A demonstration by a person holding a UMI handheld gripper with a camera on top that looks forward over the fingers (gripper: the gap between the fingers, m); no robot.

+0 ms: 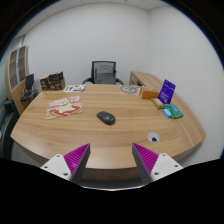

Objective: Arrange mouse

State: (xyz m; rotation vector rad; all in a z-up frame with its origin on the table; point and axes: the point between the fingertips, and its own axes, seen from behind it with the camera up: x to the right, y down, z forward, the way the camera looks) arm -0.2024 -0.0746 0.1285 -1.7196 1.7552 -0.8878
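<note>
One mouse (105, 118) lies at the centre of the frame, on the worktop (60, 135), well beyond my hand-held gripper (111, 160). Its fingers are spread apart, holding nothing. I judge nothing done yet: reaching, grasping and placing all remain.

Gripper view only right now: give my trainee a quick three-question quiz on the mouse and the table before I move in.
1. True or false: the mouse sits between the fingers of the gripper.
2. What stands behind the table's far edge? A) an office chair B) a ladder C) a fridge
3. Fill in: the gripper's fingers are ____ and hold nothing.

Key: 1. False; it lies on the wooden table well beyond the fingers. 2. A. 3. open.
</note>
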